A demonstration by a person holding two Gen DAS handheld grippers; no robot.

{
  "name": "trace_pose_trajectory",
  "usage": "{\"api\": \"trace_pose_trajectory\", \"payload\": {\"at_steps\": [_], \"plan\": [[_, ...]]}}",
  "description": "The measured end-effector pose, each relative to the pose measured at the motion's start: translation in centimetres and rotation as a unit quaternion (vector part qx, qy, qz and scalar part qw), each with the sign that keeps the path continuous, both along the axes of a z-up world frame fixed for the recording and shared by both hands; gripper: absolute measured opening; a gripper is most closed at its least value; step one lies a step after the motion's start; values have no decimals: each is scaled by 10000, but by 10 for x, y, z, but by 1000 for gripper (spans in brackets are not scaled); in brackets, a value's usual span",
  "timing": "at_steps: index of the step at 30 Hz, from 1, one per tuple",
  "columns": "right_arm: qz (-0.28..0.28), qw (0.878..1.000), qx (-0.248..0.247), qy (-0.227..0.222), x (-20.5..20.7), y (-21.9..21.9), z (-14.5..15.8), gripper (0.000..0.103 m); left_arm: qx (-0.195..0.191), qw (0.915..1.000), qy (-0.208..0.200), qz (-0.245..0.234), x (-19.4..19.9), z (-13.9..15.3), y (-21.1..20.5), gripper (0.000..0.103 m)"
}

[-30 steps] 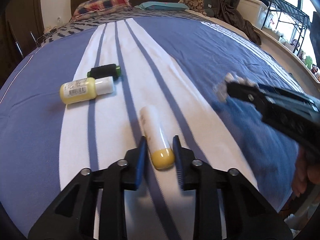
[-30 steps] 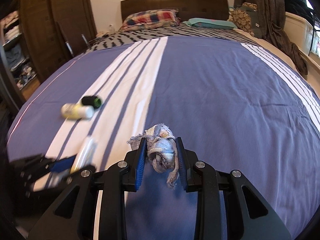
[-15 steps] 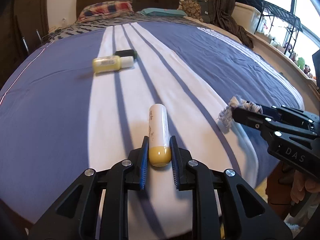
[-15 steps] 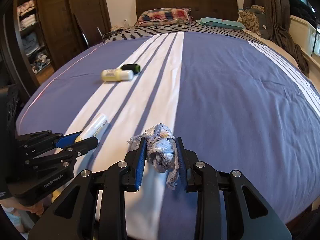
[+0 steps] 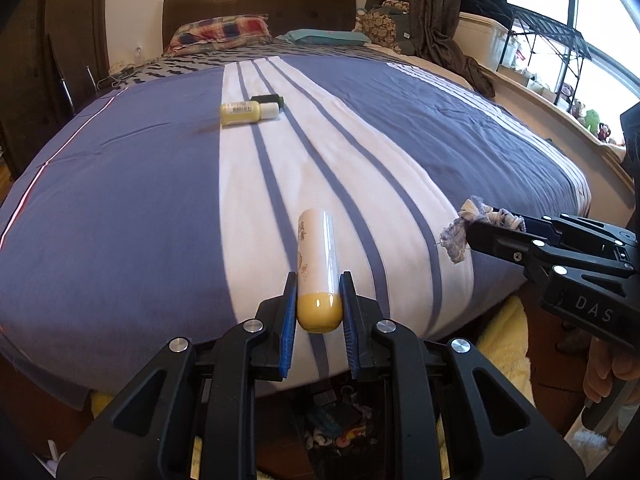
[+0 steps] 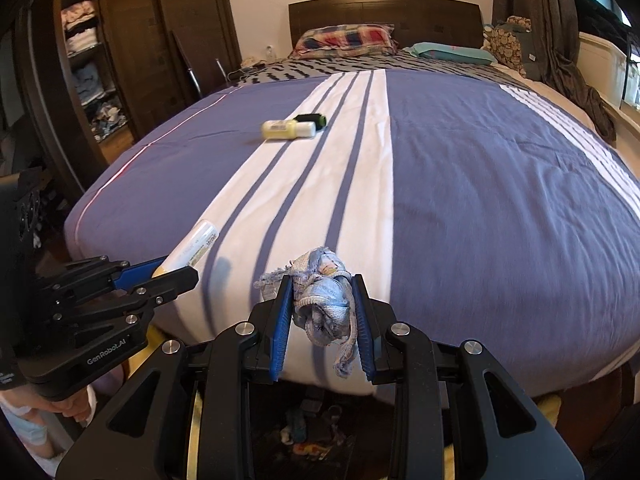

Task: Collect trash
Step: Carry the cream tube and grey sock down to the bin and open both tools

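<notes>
White plastic tube with yellow cap (image 5: 318, 270) clenched at its tip in left gripper (image 5: 318, 312), frayed blue rag (image 6: 322, 306) pinched in right gripper (image 6: 322, 316): liable to slip free

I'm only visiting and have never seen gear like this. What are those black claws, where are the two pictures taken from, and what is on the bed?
No robot here: a person holds a two-finger grabber in each hand, and each carries a wide-angle camera looking along its fingers. One picture comes from the left gripper, shut on a white tube with a yellow cap. The other comes from the right gripper, shut on a crumpled blue rag. Each view also shows the other grabber at its side. On the striped bedspread lie a yellow bottle and a dark bottle.
</notes>
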State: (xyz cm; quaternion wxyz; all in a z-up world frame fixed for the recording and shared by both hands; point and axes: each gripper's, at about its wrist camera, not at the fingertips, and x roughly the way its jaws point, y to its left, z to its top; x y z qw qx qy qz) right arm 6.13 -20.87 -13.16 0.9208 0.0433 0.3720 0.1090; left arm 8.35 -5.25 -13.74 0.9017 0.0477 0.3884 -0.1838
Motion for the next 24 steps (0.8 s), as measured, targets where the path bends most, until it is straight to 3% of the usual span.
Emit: {"api": "trace_pose_trajectory", "payload": {"at_steps": [6, 14, 24], "plan": [[47, 9998, 51, 165, -28, 10, -19, 30, 3, 9997, 240, 14, -31, -24, 8, 19], [118, 9970, -189, 742, -45, 21, -66, 30, 148, 9970, 758, 52, -55, -69, 15, 19], [61, 9875, -140, 1568, -55, 23, -130, 30, 283, 9860, 1645, 2, -66, -140, 18, 19]]}}
